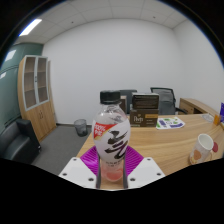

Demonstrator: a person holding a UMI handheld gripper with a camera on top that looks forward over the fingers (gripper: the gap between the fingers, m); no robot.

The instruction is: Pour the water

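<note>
The tongs (112,170) clamp the upright bottle (111,135); the cup (205,145) stands right of it on the tabletop (165,140)

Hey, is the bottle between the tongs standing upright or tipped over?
Upright. The bottle stands vertical between the tongs, white cap on top, label level. The paper cup on the table also stands upright.
</note>
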